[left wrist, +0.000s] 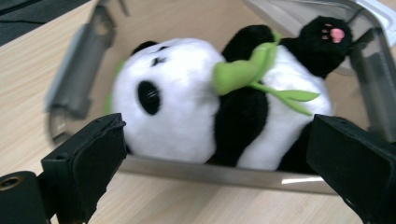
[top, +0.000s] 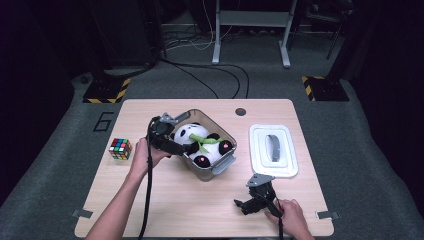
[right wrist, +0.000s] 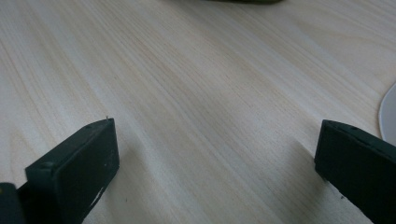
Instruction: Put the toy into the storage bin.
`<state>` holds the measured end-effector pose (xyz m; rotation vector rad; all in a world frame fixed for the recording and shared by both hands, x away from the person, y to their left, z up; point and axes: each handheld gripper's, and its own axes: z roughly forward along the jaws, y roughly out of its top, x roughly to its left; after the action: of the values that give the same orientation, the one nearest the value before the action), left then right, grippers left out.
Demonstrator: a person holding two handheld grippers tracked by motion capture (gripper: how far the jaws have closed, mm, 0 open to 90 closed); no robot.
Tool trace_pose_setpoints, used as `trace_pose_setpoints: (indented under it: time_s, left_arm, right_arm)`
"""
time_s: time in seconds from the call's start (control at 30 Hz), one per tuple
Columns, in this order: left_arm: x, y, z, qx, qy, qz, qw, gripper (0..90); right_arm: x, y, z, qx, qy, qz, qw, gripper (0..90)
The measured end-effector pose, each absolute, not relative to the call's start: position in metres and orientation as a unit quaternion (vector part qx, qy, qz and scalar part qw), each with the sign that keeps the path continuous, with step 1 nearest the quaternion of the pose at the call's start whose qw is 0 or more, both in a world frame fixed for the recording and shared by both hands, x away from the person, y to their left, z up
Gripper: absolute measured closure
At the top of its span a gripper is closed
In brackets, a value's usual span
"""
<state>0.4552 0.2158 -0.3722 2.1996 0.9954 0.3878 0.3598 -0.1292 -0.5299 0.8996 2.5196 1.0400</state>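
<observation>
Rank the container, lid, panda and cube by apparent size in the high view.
1. clear container
2. white lid, nearly alike
3. panda plush, inside the container
4. puzzle cube, clearly smallest

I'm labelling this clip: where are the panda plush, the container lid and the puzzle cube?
panda plush [left wrist: 177, 116], left gripper view, white face.
container lid [top: 273, 150], high view, its grey handle.
puzzle cube [top: 120, 148], high view, top face.
</observation>
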Motion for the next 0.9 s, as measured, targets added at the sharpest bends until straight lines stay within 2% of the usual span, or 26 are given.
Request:
trace_pose_setpoints:
  time_s: [0.9]
  left_arm:
    - [0.456,0.286,-0.378,0.802,0.441,0.197,0.353,1.3]
  right_arm:
    - [0.360,-0.129,-0.530,0.310,0.870,0.359,0.135,0.0]
